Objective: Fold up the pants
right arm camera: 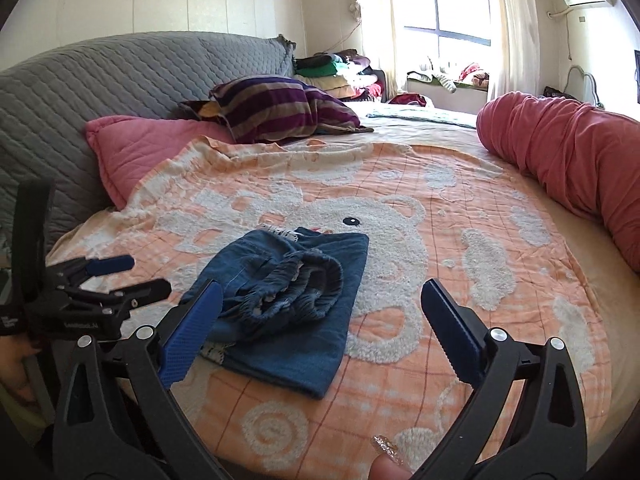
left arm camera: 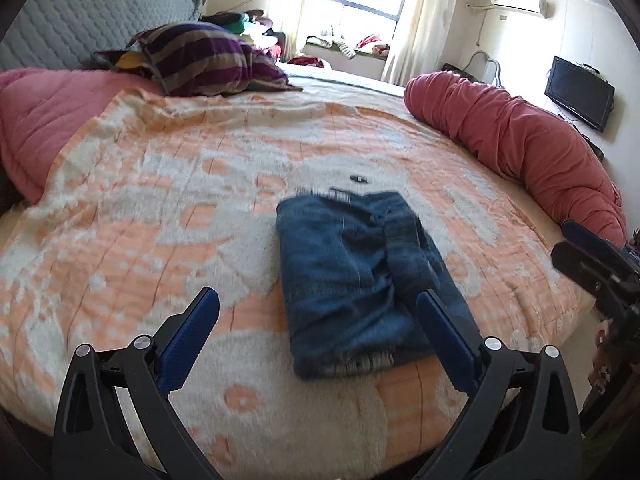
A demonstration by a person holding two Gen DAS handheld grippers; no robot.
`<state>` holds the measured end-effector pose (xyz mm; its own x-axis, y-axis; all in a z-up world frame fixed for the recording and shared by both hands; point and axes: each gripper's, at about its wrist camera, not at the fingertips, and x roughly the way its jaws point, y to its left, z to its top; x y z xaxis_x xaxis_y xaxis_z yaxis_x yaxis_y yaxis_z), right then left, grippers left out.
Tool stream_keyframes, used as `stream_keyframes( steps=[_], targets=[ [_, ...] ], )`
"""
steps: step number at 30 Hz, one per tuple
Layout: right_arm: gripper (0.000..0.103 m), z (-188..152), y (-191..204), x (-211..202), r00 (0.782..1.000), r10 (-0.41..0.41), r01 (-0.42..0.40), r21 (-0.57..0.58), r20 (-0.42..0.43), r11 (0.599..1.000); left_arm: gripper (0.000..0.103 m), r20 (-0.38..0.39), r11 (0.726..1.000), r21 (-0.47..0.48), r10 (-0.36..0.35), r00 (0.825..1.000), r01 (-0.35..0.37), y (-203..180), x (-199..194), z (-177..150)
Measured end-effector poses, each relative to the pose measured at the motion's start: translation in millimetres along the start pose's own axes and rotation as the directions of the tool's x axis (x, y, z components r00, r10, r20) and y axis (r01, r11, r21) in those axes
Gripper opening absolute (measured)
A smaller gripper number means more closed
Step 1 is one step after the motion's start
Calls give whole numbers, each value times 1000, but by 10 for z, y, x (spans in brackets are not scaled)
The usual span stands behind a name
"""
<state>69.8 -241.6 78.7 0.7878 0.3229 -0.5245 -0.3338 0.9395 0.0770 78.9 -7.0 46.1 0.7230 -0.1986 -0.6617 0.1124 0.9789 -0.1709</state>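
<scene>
The blue denim pants (left arm camera: 352,280) lie folded into a compact bundle on the orange and white bear blanket (left arm camera: 160,184). In the right wrist view the pants (right arm camera: 296,312) show the elastic waistband bunched on top. My left gripper (left arm camera: 318,300) is open and empty, held just in front of the bundle, its right finger over the bundle's near right edge. My right gripper (right arm camera: 322,292) is open and empty, hovering near the bundle's front. The right gripper also shows at the right edge of the left wrist view (left arm camera: 600,256); the left gripper shows at the left of the right wrist view (right arm camera: 116,276).
A striped purple pillow (right arm camera: 280,108) and a pink pillow (right arm camera: 136,148) lie at the head of the bed against a grey quilted headboard (right arm camera: 80,88). A rolled red duvet (right arm camera: 572,160) lies along the right side. A television (left arm camera: 578,92) hangs on the far wall.
</scene>
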Motion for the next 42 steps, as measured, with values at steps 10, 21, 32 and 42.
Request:
stream_keyframes(
  steps=[10, 21, 32, 42],
  targets=[
    [94, -246, 50, -218, 1000, -23, 23, -8, -12, 1000, 99, -38, 1000, -21, 15, 999, -16, 36, -178, -361],
    [94, -516, 34, -219, 998, -44, 46, 26, -55, 999, 98, -79, 999, -18, 37, 996, -39, 98, -156, -546],
    [94, -679, 8, -18, 992, -44, 51, 52, -122, 997, 98, -120, 999, -19, 28, 992, -31, 116, 11, -615],
    [94, -765, 69, 94, 987, -32, 41, 54, -160, 998, 99, -158, 1000, -16, 18, 987, -20, 100, 110, -664]
  ],
)
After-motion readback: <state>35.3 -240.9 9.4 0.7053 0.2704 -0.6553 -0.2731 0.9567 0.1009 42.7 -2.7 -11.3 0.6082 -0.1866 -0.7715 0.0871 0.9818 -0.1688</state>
